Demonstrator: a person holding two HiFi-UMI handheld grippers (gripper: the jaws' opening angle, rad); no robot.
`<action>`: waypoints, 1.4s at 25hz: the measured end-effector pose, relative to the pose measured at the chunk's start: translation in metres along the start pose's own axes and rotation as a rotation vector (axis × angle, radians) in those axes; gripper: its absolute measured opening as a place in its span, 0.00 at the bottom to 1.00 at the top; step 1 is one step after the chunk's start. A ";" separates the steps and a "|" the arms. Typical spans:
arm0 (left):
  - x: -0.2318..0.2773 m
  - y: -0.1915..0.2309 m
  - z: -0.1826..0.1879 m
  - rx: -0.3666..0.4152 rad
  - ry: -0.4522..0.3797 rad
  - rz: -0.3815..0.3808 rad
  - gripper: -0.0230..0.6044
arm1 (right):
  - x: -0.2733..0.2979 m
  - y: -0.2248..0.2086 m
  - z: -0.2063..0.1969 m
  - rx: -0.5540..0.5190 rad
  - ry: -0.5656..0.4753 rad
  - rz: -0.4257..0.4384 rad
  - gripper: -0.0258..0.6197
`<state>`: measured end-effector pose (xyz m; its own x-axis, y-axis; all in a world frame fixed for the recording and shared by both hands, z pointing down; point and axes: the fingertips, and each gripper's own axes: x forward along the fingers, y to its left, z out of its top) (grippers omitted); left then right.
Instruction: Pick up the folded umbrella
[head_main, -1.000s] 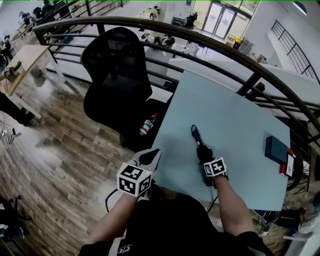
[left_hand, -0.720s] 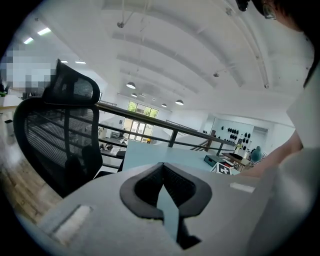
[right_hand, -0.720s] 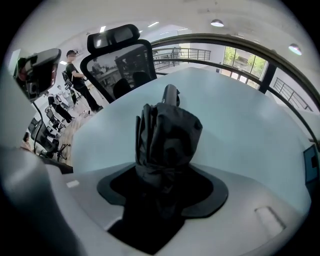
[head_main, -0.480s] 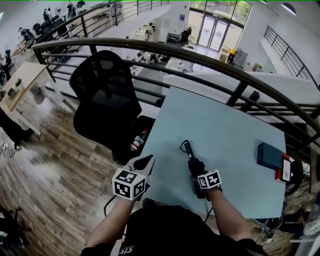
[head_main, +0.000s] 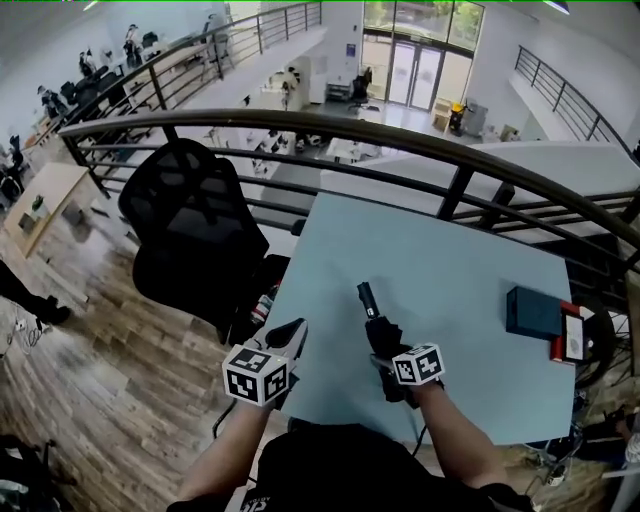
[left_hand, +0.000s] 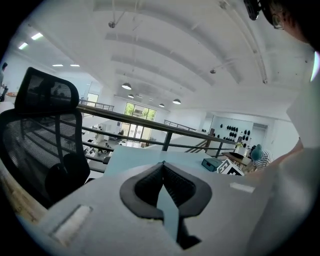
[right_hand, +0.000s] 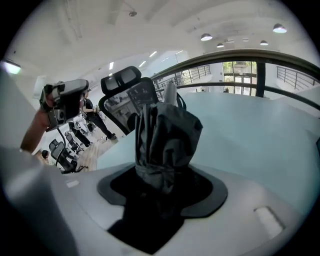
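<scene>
Place: you stood on an open-plan office mezzanine.
Evidence: mesh chair (head_main: 190, 235) at left, railing (head_main: 400, 133) beyond, desks (head_main: 290, 95) far below.

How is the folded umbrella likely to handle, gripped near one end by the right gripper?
The folded umbrella is probably stiff along its shaft, since it juts straight out from the right gripper. Its loose fabric folds may squash or slip under the pads. Held near one end, its far end may sag.
</scene>
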<state>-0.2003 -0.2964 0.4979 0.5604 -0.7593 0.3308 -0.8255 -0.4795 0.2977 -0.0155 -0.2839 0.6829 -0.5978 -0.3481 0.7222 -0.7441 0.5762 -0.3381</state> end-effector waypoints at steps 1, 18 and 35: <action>0.002 -0.002 0.004 0.008 -0.004 -0.002 0.05 | -0.004 0.003 0.008 -0.001 -0.024 0.012 0.45; 0.018 -0.024 0.069 0.141 -0.070 -0.075 0.05 | -0.112 0.048 0.124 -0.119 -0.410 0.052 0.45; 0.004 -0.024 0.095 0.163 -0.138 -0.055 0.05 | -0.226 0.083 0.176 -0.273 -0.680 0.052 0.45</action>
<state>-0.1847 -0.3302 0.4070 0.5993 -0.7779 0.1892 -0.8004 -0.5778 0.1597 0.0049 -0.2876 0.3856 -0.7493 -0.6462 0.1452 -0.6620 0.7372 -0.1351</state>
